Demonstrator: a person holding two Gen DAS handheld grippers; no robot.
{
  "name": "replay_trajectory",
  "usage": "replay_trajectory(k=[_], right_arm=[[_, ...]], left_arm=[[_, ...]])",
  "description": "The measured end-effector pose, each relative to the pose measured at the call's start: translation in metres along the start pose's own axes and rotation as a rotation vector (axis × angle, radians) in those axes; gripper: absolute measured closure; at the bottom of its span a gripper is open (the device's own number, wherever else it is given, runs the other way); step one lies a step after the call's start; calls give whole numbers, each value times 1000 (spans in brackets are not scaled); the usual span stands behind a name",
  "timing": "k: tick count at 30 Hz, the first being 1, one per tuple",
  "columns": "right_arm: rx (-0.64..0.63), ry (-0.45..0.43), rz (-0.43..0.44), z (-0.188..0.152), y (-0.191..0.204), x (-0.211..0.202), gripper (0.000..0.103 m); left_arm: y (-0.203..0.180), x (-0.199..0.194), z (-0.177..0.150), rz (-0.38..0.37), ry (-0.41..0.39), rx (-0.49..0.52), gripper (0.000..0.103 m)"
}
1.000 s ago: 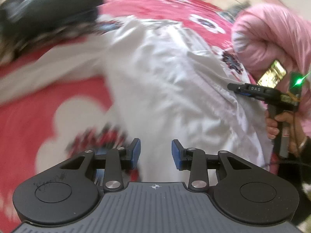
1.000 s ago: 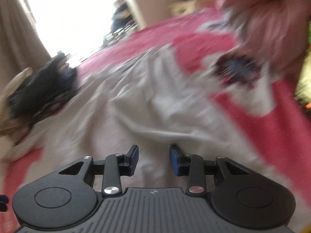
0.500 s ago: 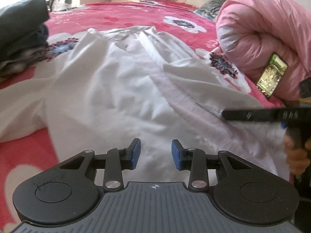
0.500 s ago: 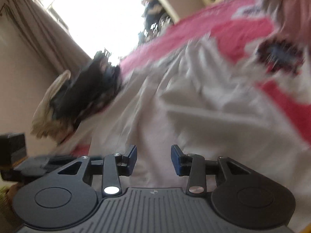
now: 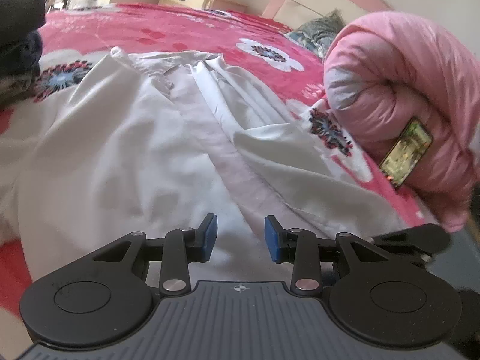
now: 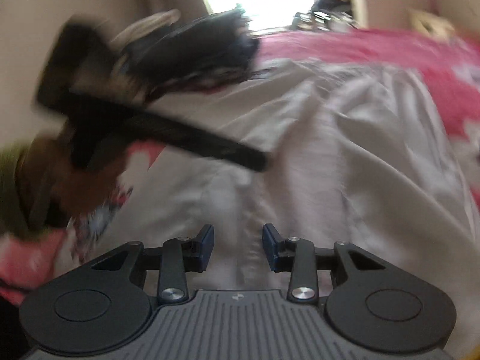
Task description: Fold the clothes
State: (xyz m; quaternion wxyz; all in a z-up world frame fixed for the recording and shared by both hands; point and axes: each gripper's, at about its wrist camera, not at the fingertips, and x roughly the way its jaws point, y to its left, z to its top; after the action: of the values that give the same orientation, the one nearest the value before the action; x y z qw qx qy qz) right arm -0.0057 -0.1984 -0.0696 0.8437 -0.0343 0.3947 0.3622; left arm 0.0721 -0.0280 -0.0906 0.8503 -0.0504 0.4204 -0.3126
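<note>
**White shirt spread on the bed**

Dark clothes sit at the bed's left edge. The white shirt lies mid-bed (wrinkled). Left gripper and right gripper hang over it, jaws apart, empty. Pink duvet bundled right.

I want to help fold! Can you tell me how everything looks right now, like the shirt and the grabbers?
white shirt: spread flat on the bed, wrinkled, not folded yet
left gripper: open, holding nothing, over the shirt
right gripper: open, holding nothing, over the shirt
pink quilt: rolled up
phone: screen lit, leaning on the quilt
dark clothes: piled up
</note>
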Motion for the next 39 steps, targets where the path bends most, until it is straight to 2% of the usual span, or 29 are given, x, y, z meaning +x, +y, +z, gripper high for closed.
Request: replay_trajectory(k=[4, 7, 13, 17, 19, 27, 30, 33, 35, 39], right_arm=[[-115, 23, 12, 1, 19, 3, 64], [-75, 24, 55, 4, 10, -4, 64], [309, -25, 128, 16, -56, -6, 63], [467, 16, 164, 16, -83, 11, 65], [494, 50, 173, 16, -88, 20, 70], [466, 107, 159, 21, -84, 33, 79], [418, 128, 132, 26, -75, 35, 83], [349, 145, 101, 33, -64, 39, 91], [316, 142, 81, 34, -57, 39, 100], [297, 89, 28, 32, -46, 30, 101]], left_arm=[[9, 6, -7, 18, -2, 1, 74], [16, 6, -12, 5, -14, -10, 75], [30, 3, -21, -50, -69, -42, 75], [29, 2, -26, -53, -92, -4, 75], [29, 2, -27, -54, -97, 5, 75], [33, 3, -31, -68, -112, 3, 75], [34, 3, -33, -71, -119, 1, 75], [34, 4, -33, -71, -117, 0, 74], [34, 3, -33, -70, -117, -3, 74], [34, 2, -32, -68, -118, -11, 73]])
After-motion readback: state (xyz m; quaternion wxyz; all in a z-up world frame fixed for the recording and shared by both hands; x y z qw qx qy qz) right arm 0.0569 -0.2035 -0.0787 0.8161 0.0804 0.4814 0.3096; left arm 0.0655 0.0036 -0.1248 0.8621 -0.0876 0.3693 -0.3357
